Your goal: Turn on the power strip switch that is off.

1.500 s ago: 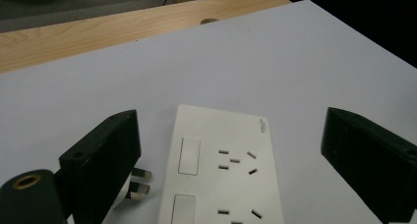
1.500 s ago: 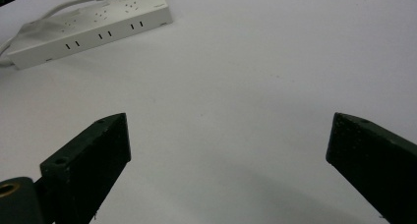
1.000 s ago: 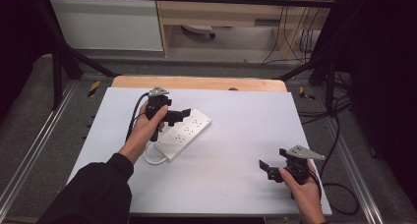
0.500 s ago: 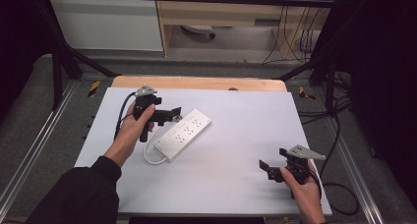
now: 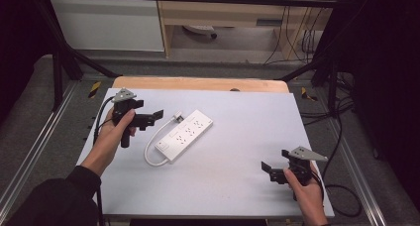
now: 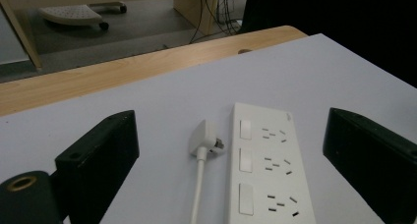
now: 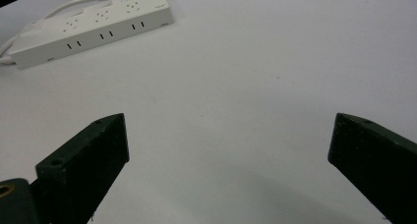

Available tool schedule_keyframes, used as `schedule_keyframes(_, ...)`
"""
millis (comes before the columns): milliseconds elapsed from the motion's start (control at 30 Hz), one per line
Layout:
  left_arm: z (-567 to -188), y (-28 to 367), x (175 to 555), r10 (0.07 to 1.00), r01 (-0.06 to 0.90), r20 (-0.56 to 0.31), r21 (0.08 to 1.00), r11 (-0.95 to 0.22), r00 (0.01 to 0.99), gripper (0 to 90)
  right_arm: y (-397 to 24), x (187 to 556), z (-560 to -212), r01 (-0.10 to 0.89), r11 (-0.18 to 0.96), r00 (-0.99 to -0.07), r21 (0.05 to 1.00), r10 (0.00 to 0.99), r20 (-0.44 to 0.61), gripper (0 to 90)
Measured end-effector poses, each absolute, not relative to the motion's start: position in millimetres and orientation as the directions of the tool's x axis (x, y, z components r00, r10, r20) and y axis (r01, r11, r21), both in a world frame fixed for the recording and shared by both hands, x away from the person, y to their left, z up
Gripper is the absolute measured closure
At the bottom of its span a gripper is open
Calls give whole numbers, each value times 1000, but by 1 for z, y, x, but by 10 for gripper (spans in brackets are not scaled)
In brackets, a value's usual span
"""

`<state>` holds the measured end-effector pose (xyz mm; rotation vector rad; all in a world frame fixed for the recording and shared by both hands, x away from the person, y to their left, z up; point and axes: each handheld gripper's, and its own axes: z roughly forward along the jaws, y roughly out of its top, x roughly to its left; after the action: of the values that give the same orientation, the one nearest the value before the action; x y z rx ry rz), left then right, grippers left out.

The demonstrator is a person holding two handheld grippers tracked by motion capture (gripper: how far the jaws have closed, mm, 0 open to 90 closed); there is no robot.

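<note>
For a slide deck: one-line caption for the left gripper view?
Open left gripper facing a white power strip and its loose plug on the white table.

The power strip runs off the left gripper view's bottom edge, near end unseen.

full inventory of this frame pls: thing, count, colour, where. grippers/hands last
power strip: 1, white, middle-left of the table, lying diagonally
plug: 1, white, on the table beside the strip's far end, not plugged in
cord: 1, white, loops from the strip's near end round its left side to the plug
table: 1, white top with a wooden strip along the far edge
left gripper: 1, black, jaws open, left of the plug, pointed at it
right gripper: 1, black, jaws open, near right corner of the table
left hand: 1, dark sleeve, holds the left gripper
right hand: 1, holds the right gripper
</note>
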<state>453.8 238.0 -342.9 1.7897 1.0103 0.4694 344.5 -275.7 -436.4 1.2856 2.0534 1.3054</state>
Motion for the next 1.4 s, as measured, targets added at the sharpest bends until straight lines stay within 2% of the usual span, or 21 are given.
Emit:
schedule_keyframes(567,-354,281,409,815,392,-121,910,-137,567,75,-276,344,-437,492,152,-506,857,851,140,24)
schedule_keyframes(900,-367,307,380,825,390,-155,917,-85,544,76,-275,343,-437,482,159,-523,862,841,137,25)
schedule_keyframes(1400,-402,329,339,841,402,-184,914,-43,509,84,-276,344,-438,480,163,-522,862,843,131,34)
